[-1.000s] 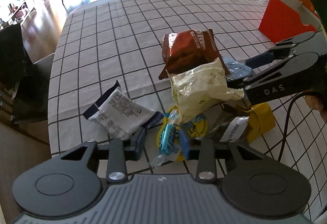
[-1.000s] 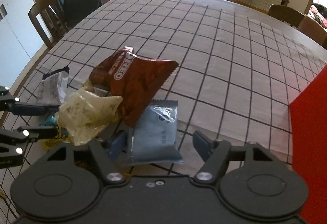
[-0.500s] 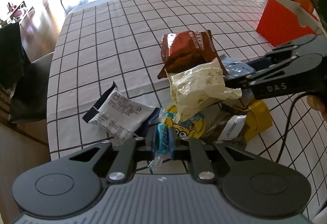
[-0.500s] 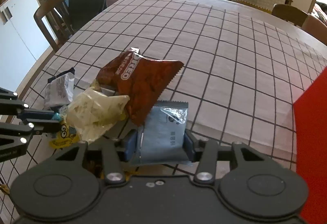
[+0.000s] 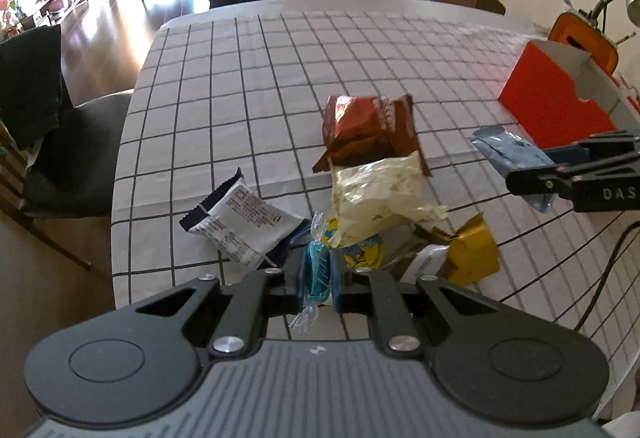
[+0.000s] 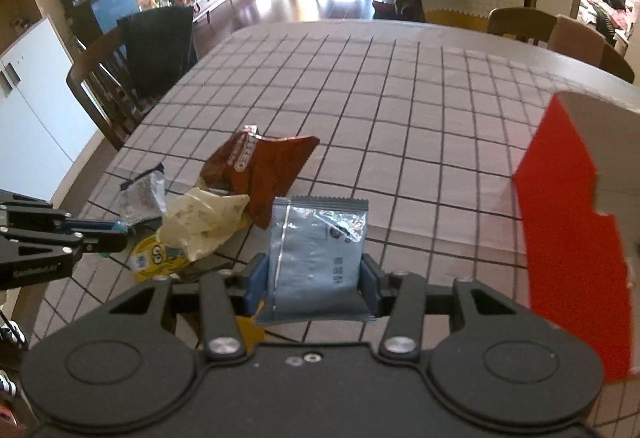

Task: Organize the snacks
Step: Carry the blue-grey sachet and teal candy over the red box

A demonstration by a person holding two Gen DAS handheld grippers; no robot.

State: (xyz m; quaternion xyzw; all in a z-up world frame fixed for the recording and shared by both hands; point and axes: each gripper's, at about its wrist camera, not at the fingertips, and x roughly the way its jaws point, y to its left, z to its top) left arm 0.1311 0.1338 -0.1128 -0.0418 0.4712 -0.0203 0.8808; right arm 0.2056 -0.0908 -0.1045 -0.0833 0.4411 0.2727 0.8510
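Both grippers have just closed on a snack and lifted it off the pile.

Left wrist view: the left gripper [image 5: 316, 288] is clamped on a blue candy [image 5: 315, 275], which lay loose between open jaws 1 second ago; it now hangs just above the near edge of the pile, by the white pack [image 5: 244, 228] and cream bag [image 5: 380, 196]. At right, the right gripper [image 5: 532, 168] carries a blue pouch [image 5: 510, 150] near the red box [image 5: 554, 110].
Right wrist view: the jaws have closed on the blue pouch [image 6: 318, 252], held upright clear of the table [image 6: 400, 98], with the brown bag [image 6: 260, 168] left behind and the red box [image 6: 572, 238] just right. With 2 items in hand, dropping them into the box looks next.
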